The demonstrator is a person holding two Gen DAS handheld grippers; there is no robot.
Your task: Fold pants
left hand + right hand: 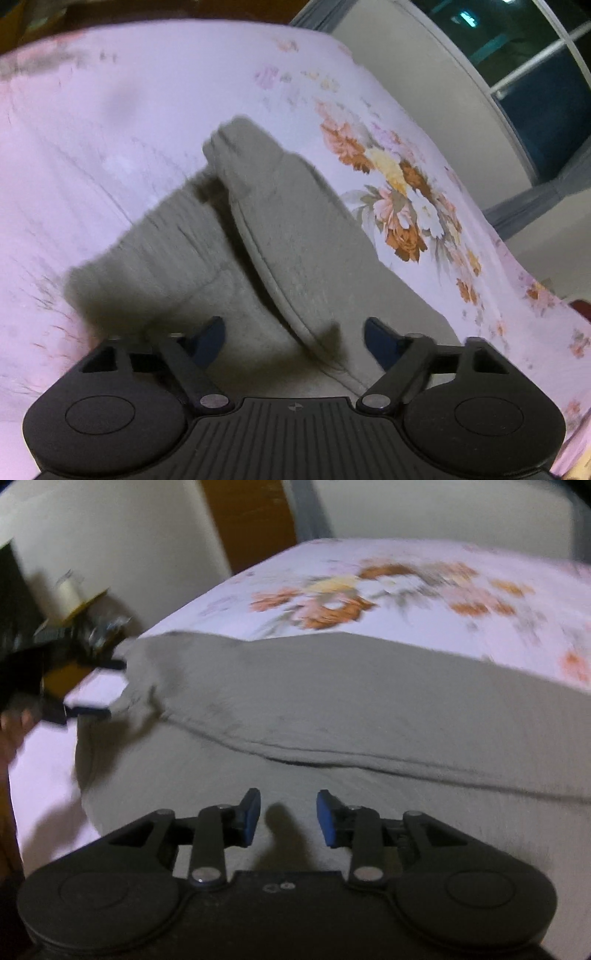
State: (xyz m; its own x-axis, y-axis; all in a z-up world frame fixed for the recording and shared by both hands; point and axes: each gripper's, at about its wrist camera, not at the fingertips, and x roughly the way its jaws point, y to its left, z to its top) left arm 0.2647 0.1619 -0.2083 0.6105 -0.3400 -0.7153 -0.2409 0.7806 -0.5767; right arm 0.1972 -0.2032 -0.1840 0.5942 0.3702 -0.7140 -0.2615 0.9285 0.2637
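STEP: fold just laid; lift both sets of fingers clear before smoothing | LEFT gripper (pixel 294 339): wide apart, empty | RIGHT gripper (pixel 287 823): partly apart, empty | pants (pixel 332 709): grey, doubled over on bed (pixel 92 122) | ROOM: pants corner lies at bed edge; work inward.

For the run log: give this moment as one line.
stage: fold laid | pants: grey, doubled over on floral bedsheet | left gripper: open, empty | right gripper: open, empty
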